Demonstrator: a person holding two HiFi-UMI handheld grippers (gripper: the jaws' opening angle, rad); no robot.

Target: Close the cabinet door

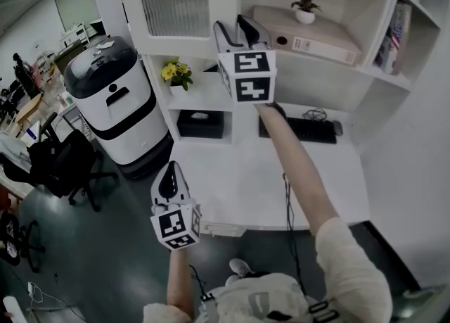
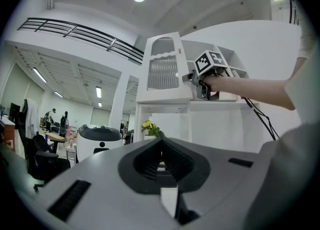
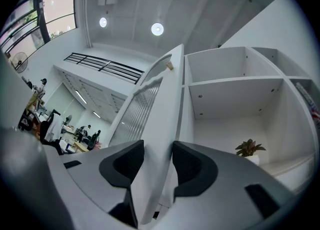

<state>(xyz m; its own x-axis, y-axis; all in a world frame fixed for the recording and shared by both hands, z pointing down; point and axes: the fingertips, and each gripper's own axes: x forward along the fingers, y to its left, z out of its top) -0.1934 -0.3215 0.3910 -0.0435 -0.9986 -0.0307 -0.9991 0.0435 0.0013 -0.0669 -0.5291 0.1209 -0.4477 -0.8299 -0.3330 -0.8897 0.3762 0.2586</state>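
The white cabinet door (image 1: 179, 5) with a ribbed glass panel stands ajar over the desk, swung out to the left of the open shelf compartment. My right gripper (image 1: 235, 27) is raised to the door's free edge. In the right gripper view that door (image 3: 156, 124) runs edge-on between the two dark pads, which press on its two faces, and my right gripper (image 3: 157, 166) is shut on it. My left gripper (image 1: 171, 175) hangs low in front of the desk with its jaws together and nothing in them. The left gripper view looks past that gripper (image 2: 161, 163) up at the door (image 2: 162, 68).
Inside the cabinet stand a small potted plant (image 1: 305, 10) and a flat binder (image 1: 313, 36). Below are yellow flowers (image 1: 176, 72), a black box (image 1: 200, 123) and a keyboard (image 1: 304, 130) on the white desk (image 1: 239, 181). A white and black machine (image 1: 116, 103) and an office chair (image 1: 67, 163) stand to the left.
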